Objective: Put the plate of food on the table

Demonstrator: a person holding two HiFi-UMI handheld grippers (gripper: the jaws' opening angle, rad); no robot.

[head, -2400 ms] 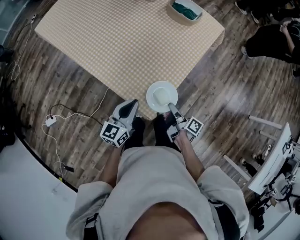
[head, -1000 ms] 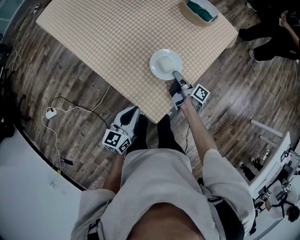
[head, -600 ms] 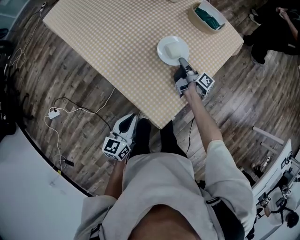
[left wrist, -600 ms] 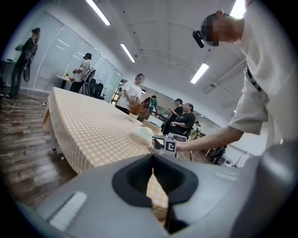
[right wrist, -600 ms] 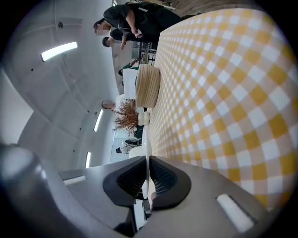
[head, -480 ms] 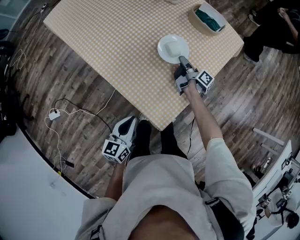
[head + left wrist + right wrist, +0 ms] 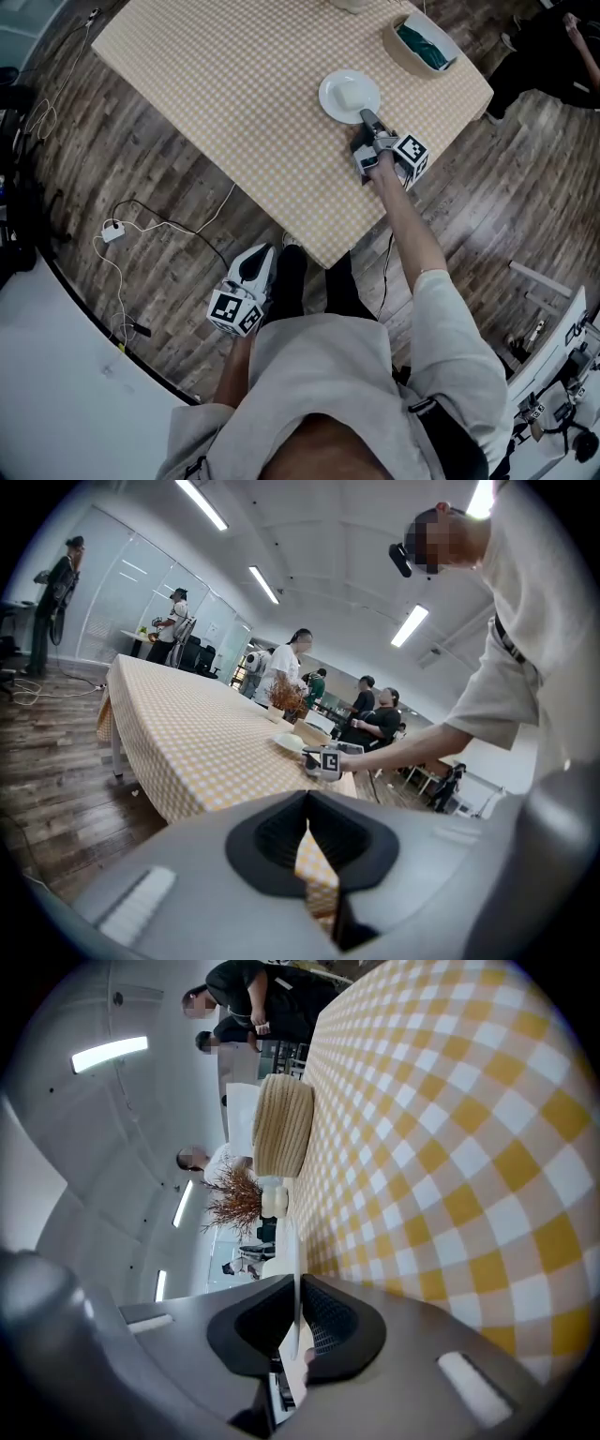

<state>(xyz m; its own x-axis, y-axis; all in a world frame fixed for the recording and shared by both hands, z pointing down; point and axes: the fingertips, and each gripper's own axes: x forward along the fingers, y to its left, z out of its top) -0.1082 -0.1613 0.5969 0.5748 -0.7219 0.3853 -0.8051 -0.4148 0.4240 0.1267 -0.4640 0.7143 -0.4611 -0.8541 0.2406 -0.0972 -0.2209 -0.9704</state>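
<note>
Yellow-checked tablecloth (image 7: 234,84) above wood-plank floor (image 7: 141,178), right gripper (image 7: 367,118) clamped on white plate (image 7: 347,96) rim, left gripper (image 7: 260,255) closed, empty.

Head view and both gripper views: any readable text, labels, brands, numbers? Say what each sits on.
None readable.
The cube on the left gripper and the one on the right gripper carry square markers only, no letters or digits.
Plate and table: no print.

The plate (image 7: 349,96) has moved from the table (image 7: 234,75) corner further in — right hand-held gripper (image 7: 365,117) reaching farther.
</note>
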